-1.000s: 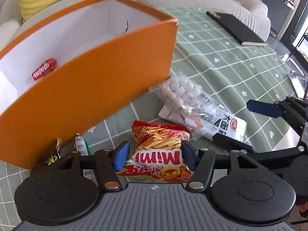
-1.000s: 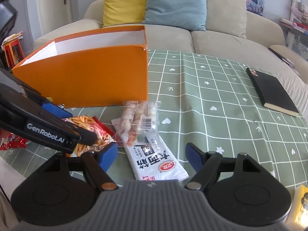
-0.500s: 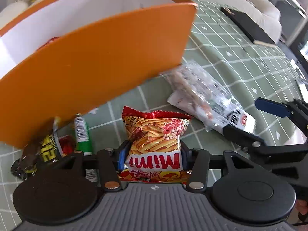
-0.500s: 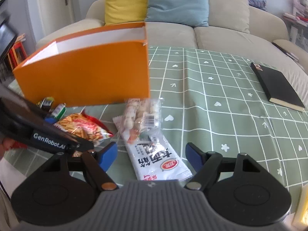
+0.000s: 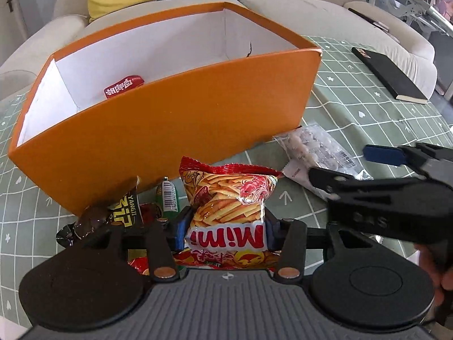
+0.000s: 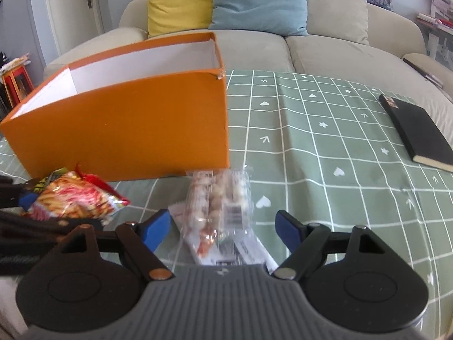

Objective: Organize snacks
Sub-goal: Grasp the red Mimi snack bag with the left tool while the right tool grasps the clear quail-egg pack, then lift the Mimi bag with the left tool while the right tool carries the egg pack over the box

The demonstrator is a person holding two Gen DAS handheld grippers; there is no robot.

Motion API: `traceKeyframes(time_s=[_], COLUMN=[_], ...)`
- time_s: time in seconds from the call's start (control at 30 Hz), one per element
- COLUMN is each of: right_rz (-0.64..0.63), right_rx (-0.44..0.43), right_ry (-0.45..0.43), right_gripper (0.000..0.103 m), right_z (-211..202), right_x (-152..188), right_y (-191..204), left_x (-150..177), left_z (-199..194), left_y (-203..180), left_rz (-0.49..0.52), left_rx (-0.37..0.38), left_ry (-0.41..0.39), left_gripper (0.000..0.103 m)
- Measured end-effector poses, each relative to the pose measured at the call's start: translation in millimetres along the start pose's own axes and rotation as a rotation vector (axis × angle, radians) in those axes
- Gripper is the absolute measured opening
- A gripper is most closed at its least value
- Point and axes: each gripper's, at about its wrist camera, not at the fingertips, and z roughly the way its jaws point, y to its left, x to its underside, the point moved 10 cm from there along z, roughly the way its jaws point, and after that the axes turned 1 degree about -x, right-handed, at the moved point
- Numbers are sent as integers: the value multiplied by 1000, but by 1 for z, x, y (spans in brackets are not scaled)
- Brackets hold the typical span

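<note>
Mimi snack bag (image 5: 226, 212) now clamped between left gripper (image 5: 225, 228) pads, lifted off green tablecloth (image 5: 368, 107) just before orange box (image 5: 170, 130); a second ago merely straddled, jaws wider. Right gripper (image 6: 223, 226) opening, now astride clear packet (image 6: 220, 198), untouched.

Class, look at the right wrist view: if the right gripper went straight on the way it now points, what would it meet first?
Most likely the clear packet of pale round snacks lying on the white packet, between the right gripper's opening jaws, which touch nothing. The orange box stands further on; depth is unclear.
</note>
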Motion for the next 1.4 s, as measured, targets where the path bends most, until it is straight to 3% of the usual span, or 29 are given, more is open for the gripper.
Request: traceKeyframes(time_s=[0.2,0.33,0.6,0.9,1.4], right_rz=[37,24,3,-2,-5], right_rx=[-17,-15,-12,-12,-19], right_ry=[45,65,52,10,-164], right_gripper=[76,61,56,54,54], right_z=[20,27,27,-4,-83], right_x=[-2,-1,-1,-3,-27], right_y=[1,3,5,7,17], left_x=[2,5,8,8,-12], left_z=[-1,-3,-9,-27,-74], left_y=[1,1,-5,5,17], left_rz=[-16,-17,-5,-57,-99], left_rx=[-6,-2,-1,-3,8], left_ry=[1,7,1,-30,-161], left_gripper=[55,55,55,55,55])
